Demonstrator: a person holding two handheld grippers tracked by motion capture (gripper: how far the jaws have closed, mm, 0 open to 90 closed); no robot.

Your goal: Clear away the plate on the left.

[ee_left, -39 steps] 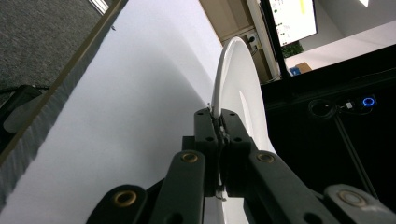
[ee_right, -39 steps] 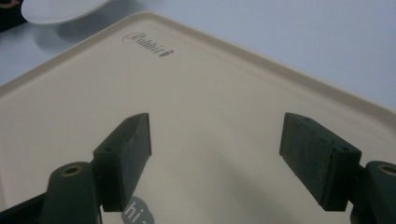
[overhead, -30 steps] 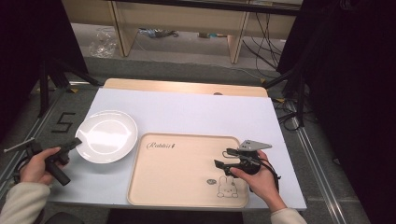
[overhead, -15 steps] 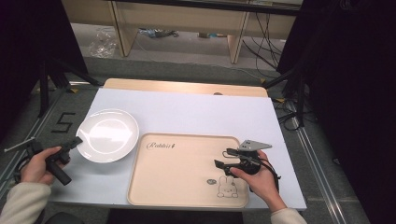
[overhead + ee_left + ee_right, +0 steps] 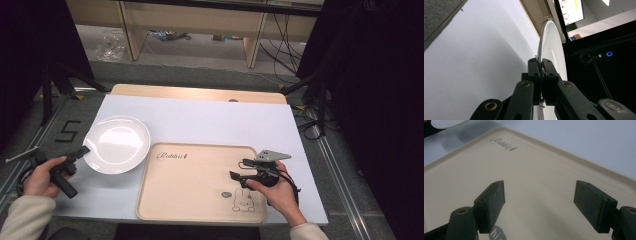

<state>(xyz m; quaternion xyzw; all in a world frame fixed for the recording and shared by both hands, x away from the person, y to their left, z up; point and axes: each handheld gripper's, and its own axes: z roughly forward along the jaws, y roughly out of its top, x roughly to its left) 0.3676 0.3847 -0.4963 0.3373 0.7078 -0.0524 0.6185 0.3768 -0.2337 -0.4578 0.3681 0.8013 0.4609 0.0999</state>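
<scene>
So the left gripper (image 5: 80, 151) at the lower left of the high view has its jaws pinched tight on the near rim of the white plate (image 5: 117, 144), which sits left of centre on the white table (image 5: 210, 120). The right gripper (image 5: 240, 170) hovers over the beige tray (image 5: 190, 185) at lower right, jaws spread wide with nothing between them.

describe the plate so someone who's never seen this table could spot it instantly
Start at the white table top and go to its left part, just left of the beige tray printed with a rabbit. The plate lies there, its near-left rim clamped in the left gripper. It is the one round, glossy white thing; the tray is rectangular and tan.
</scene>
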